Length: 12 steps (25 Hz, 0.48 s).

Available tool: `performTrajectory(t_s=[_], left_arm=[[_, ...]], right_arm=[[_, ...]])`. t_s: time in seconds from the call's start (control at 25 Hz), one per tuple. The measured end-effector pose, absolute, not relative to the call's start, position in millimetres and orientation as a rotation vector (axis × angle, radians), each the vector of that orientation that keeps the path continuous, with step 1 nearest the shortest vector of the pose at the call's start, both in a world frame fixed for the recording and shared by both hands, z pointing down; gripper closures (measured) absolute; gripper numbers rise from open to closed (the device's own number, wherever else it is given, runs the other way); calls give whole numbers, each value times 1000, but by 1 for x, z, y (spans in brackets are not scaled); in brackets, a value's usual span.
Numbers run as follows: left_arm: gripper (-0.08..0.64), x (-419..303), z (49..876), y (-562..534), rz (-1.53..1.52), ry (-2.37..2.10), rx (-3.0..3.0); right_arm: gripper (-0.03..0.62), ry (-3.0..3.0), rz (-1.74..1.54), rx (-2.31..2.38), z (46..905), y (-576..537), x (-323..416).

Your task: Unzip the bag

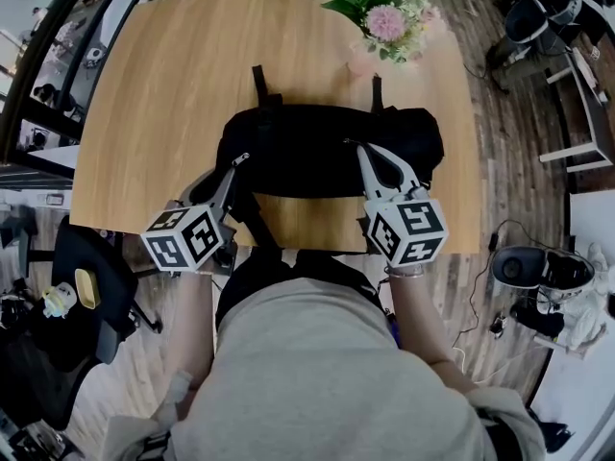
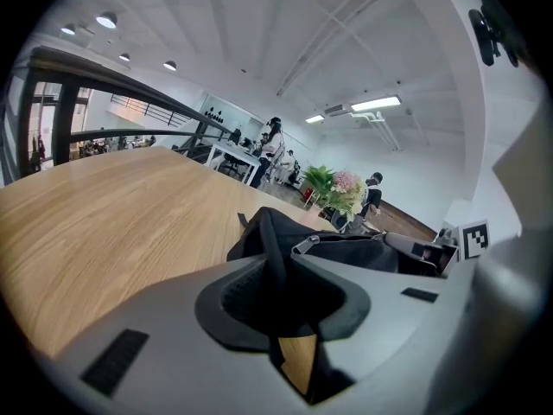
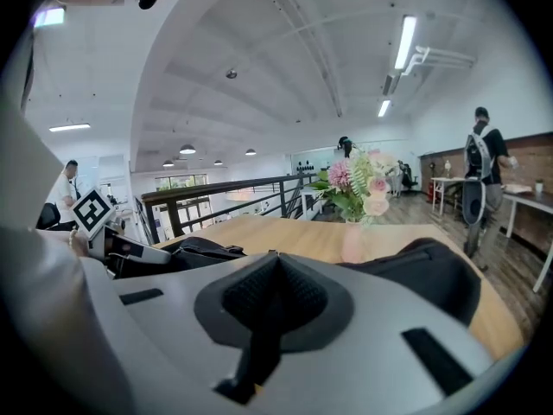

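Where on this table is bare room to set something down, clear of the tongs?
Widest bare wood: the left part of the table, between its edge and the bag. A narrower strip runs behind the bag toward the flowers. Crowded: the near edge, where the left tongs and right tongs meet the bag, and the flowers' corner.

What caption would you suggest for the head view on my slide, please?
From above: a person's left tool and right tool meet a black bag on a wooden table, flowers beyond.

Your wooden table (image 1: 144,113) is carrying a black bag (image 1: 307,152) near your edge and a vase of flowers (image 1: 384,27) at the far edge.
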<state>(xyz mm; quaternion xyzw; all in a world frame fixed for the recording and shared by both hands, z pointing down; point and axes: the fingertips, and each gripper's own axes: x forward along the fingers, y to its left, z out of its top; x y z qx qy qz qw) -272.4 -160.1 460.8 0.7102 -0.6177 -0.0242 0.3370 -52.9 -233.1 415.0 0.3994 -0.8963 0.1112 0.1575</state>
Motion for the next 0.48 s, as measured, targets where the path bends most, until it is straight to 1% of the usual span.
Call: performTrajectory(t_s=[0.2, 0.28, 0.4, 0.48], left_arm=[[463, -273, 460, -159, -18, -1707, 1821], [424, -276, 457, -157, 6, -1775, 1804], [336, -289, 446, -152, 43, -1939, 1773], [327, -294, 436, -152, 77, -2010, 1792]], right_arm=[[581, -2612, 388, 1109, 413, -233, -51], [583, -2640, 452, 1106, 411, -234, -53], [583, -2658, 495, 1087, 410, -234, -52], [583, -2664, 512, 1070, 409, -234, -53]])
